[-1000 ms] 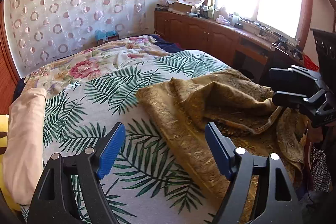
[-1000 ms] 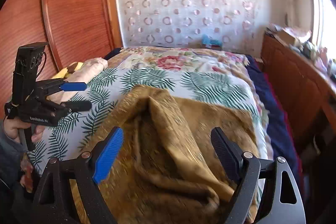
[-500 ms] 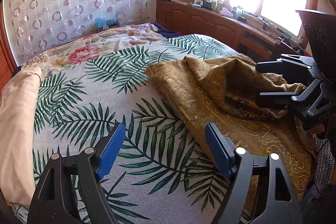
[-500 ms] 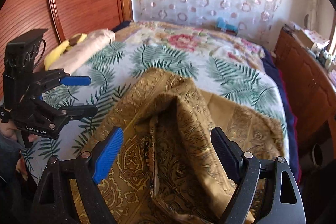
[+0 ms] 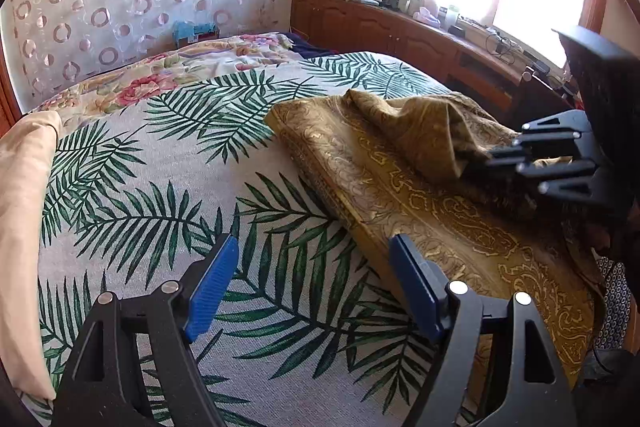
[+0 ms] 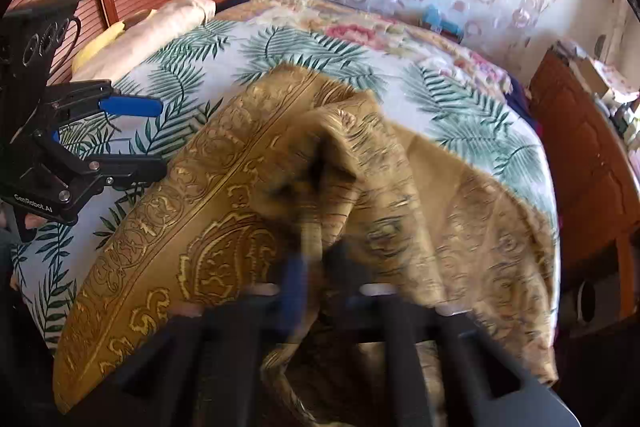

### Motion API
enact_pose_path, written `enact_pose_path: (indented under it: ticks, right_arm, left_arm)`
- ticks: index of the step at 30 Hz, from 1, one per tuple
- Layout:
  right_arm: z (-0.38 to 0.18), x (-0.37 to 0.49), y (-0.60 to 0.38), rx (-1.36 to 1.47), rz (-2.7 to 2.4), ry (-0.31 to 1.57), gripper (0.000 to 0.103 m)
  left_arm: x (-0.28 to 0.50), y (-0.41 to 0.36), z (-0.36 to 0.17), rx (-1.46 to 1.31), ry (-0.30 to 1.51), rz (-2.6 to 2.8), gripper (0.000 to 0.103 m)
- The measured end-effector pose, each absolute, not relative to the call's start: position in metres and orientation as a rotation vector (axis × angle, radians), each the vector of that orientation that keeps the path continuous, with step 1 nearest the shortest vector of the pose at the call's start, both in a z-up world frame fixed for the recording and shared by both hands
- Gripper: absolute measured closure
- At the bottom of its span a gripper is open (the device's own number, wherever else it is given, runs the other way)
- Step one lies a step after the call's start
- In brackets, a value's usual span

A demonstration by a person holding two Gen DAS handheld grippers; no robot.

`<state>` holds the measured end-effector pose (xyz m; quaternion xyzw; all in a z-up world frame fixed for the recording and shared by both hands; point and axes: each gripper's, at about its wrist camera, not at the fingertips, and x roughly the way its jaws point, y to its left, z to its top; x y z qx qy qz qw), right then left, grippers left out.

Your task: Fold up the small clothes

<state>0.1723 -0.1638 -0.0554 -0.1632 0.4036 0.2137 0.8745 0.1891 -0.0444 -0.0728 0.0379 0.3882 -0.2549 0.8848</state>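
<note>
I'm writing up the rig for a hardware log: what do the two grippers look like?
Both are matte black plastic frames with silver rivets. The left gripper has two angled fingers faced with ribbed blue pads; in the right view its body bears white "GenRobot.AI" lettering under a black camera block. The right gripper is blurred, black with a blue pad. No cables are visible.

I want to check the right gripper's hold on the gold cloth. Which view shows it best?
The left wrist view: the right gripper appears from the side, sharp, jaws shut on a raised fold of the gold cloth. The right wrist view shows its own fingers blurred, closed together among the fabric.
</note>
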Motion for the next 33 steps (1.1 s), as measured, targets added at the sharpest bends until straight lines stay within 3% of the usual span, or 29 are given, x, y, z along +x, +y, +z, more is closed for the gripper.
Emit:
enact_pose_path:
  ticks: [9, 21, 23, 25, 29, 33]
  right_arm:
    - [-0.005, 0.200, -0.248, -0.210, 0.292, 0.727, 0.099]
    - [-0.035, 0.244, -0.295, -0.109, 0.159, 0.827, 0.099]
    - [-0.032, 0.243, -0.292, -0.147, 0.120, 0.830, 0.093]
    - [-0.026, 0.239, -0.299, -0.162, 0.062, 0.819, 0.078]
    - [-0.014, 0.225, -0.293, -0.152, 0.072, 0.779, 0.077]
    - [-0.010, 0.200, -0.284, -0.151, 0.125, 0.759, 0.062]
  left_arm:
    - [0.185, -0.054, -0.068, 0.089, 0.794, -0.556, 0.024]
    - [0.178, -0.062, -0.065, 0.093, 0.798, -0.557, 0.024]
    - [0.179, -0.062, -0.065, 0.093, 0.796, -0.556, 0.024]
    - [0.180, -0.063, -0.065, 0.090, 0.795, -0.558, 0.024]
    - [0.177, -0.065, -0.064, 0.093, 0.789, -0.562, 0.024]
    - [0.170, -0.070, -0.061, 0.097, 0.778, -0.569, 0.024]
